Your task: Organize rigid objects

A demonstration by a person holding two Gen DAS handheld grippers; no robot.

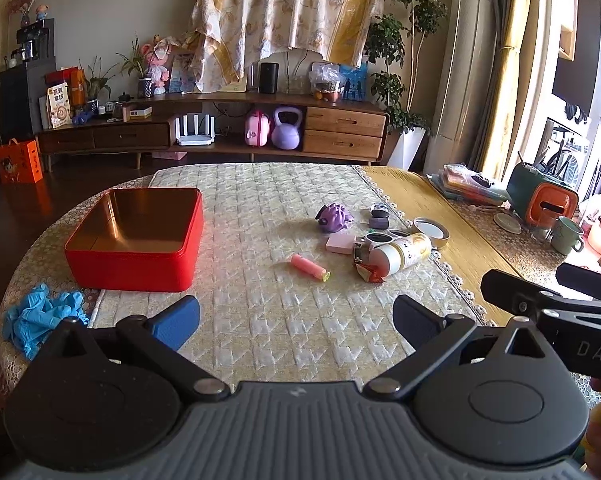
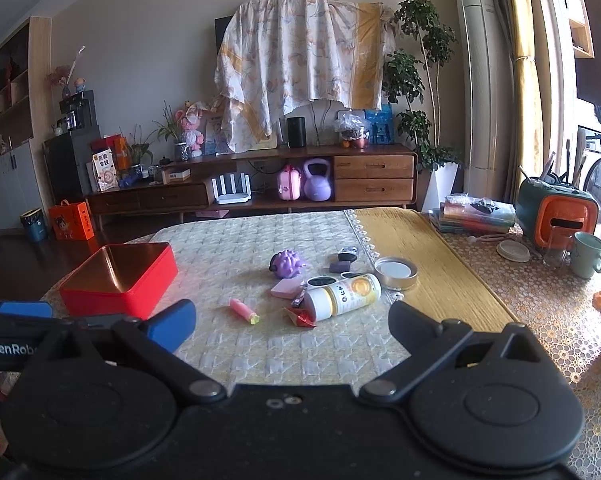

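With both my left gripper [image 1: 296, 322] and right gripper [image 2: 292, 326] jaws wide and empty, I fear the lying bottle [image 2: 342, 294] mid-counter may roll toward the counter's right edge when pinched.

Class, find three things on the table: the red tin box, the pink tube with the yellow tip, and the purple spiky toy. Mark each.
Red tin box [image 1: 128, 266], left wrist view: front wall.
Pink tube [image 1: 306, 265], left wrist view: mid-body.
Purple spiky toy [image 2: 286, 263], right wrist view: top of body.
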